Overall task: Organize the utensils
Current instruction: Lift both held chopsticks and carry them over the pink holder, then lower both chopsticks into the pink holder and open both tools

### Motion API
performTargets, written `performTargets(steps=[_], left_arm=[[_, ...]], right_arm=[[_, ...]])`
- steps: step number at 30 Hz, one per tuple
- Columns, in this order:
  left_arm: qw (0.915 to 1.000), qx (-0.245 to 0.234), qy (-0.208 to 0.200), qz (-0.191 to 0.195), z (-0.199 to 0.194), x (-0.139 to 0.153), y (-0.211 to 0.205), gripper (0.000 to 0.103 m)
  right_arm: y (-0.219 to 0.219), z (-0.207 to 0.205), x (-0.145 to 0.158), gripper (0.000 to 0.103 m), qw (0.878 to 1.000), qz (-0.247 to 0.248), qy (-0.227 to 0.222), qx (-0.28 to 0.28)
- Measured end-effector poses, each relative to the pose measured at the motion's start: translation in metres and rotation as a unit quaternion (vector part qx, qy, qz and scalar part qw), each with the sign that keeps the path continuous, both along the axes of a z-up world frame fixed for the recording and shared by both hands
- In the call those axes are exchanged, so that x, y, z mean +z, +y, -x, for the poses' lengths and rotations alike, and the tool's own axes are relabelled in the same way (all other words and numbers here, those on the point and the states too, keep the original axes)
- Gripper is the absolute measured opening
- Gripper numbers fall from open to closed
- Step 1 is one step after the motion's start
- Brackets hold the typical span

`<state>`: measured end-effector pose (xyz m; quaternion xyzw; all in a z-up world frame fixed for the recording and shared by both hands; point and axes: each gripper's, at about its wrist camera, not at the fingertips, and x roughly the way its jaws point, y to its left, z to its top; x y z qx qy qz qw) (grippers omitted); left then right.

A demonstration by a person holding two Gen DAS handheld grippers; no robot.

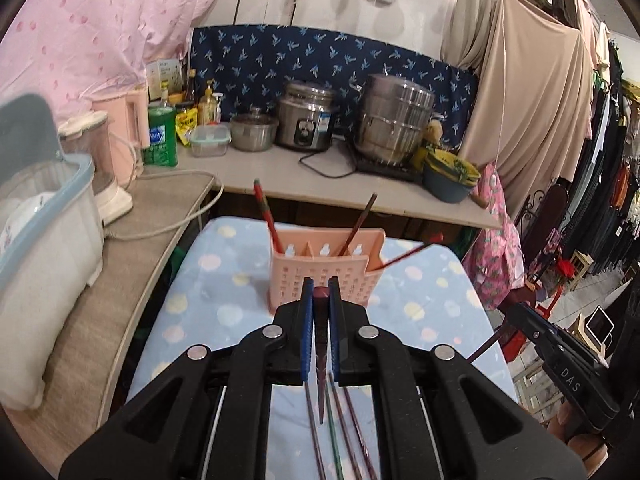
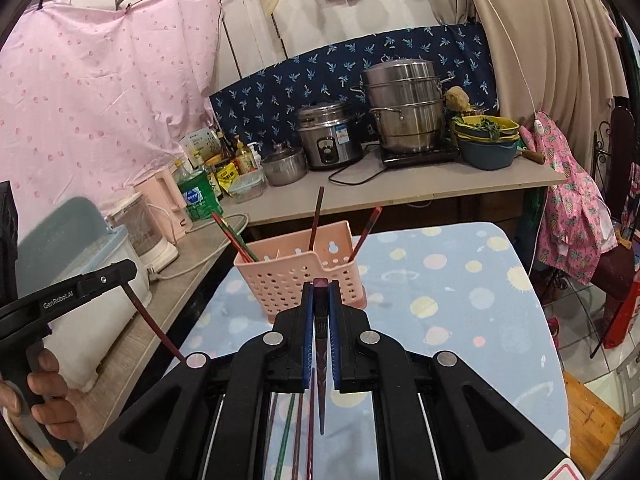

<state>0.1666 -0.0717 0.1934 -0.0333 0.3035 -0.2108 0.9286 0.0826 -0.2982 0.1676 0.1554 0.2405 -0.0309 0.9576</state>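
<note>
A pink perforated utensil basket (image 1: 324,278) stands on the blue dotted cloth; it also shows in the right wrist view (image 2: 298,276). Three chopsticks lean in it, red ones (image 1: 264,212) and a dark one (image 1: 360,220). My left gripper (image 1: 321,292) is shut on a dark red chopstick (image 1: 321,360), held just short of the basket. My right gripper (image 2: 321,286) is shut on a dark red chopstick (image 2: 321,368), also close to the basket. Several loose chopsticks (image 1: 340,424) lie on the cloth under the grippers.
A grey counter (image 1: 280,172) behind the basket holds a rice cooker (image 1: 306,120), a steel steamer pot (image 1: 394,120), bowls (image 1: 450,176), bottles and a pink kettle (image 1: 120,136). A plastic bin (image 1: 40,232) stands at left. Hanging clothes fill the right.
</note>
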Motion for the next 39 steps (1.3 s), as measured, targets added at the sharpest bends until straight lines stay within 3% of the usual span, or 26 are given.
performTargets(steps=[9,16,22,32,39], left_arm=[[0.9974,0.025,-0.060,0.032,-0.054,0.061,-0.011,0.007],[0.9920,0.056,-0.102,0.049,-0.095,0.085,-0.016,0.007],[0.9938,0.068,-0.078,0.040,-0.131,0.063,-0.022,0.007],[0.9970,0.069,-0.023,0.024,-0.162,0.011,-0.023,0.007],[0.9979,0.064,-0.006,0.013,-0.165,-0.006,-0.026,0.007]], right_arm=[[-0.015,-0.057,0.062,0.007,0.997,-0.019,-0.079,-0.001],[-0.026,-0.116,0.091,0.007,0.992,-0.034,-0.120,-0.007],[-0.030,-0.160,0.067,0.007,0.995,-0.040,-0.090,-0.011],[-0.025,-0.197,0.007,0.007,0.999,-0.028,-0.022,-0.012],[-0.023,-0.199,0.000,0.010,0.999,-0.028,-0.014,-0.013]])
